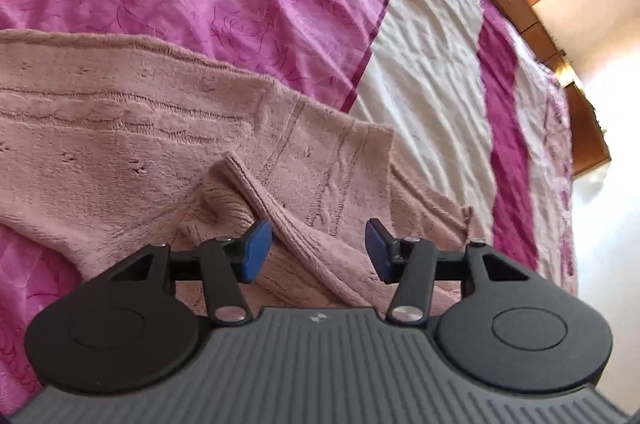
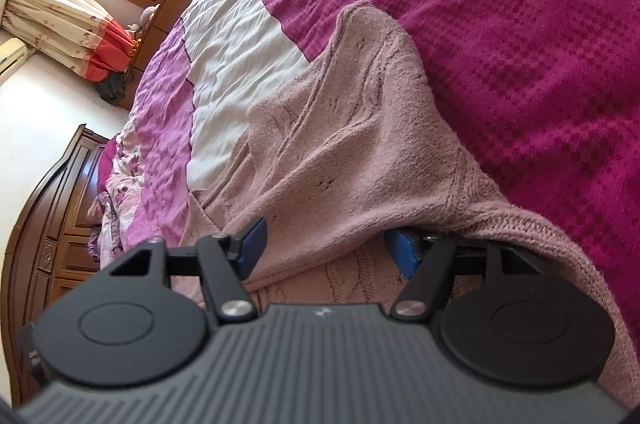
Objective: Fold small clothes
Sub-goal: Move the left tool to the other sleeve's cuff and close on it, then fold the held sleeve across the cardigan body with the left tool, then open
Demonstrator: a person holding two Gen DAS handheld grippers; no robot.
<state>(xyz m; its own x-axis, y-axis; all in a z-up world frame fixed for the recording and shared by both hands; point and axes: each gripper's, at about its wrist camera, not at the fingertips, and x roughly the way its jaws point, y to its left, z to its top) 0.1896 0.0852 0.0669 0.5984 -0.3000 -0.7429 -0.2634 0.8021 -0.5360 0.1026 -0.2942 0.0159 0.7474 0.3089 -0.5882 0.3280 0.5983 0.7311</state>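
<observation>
likely the dusty-pink knitted sweater (image 1: 120,128), spread on the pink-and-white quilted bed (image 1: 432,72), slips: at 6 o'clock, the left hand-held gripper (image 1: 316,250) and right hand-held gripper (image 2: 326,250) straddle folds half-open, pinching nothing.

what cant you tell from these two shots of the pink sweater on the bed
- Left wrist view: the sweater runs off the left edge and under the left gripper, so its full shape is hidden.
- Right wrist view: knit drapes over one pad of the right gripper; whether it grips is unclear.
- Right wrist view: the small items on the headboard ledge are too small to identify.
</observation>
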